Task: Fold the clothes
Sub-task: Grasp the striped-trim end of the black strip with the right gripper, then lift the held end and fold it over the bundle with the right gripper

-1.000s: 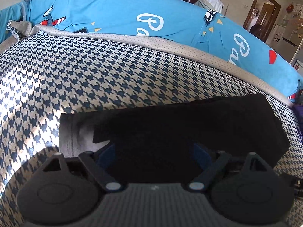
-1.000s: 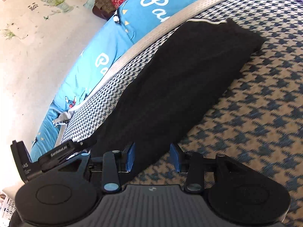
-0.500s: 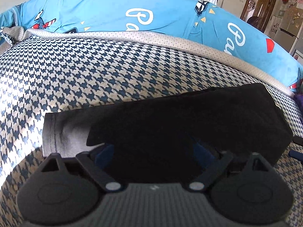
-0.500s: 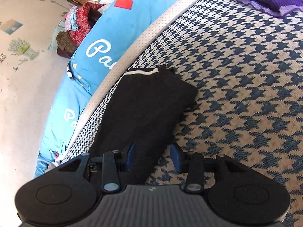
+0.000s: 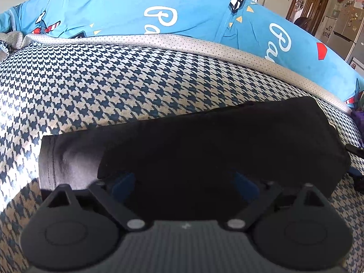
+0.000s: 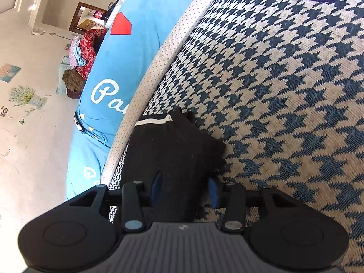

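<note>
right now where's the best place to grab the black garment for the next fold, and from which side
Probably the short ends of the black garment, which lies as a long flat band on the houndstooth cover. The left gripper suits the grey hemmed end, coming in low from the near side; the right gripper already straddles the other end with open jaws.

The left gripper is black, with two blue pads, two big round black parts, silver screws and a grey ribbed middle. The right gripper looks the same, with blue pads too.
</note>
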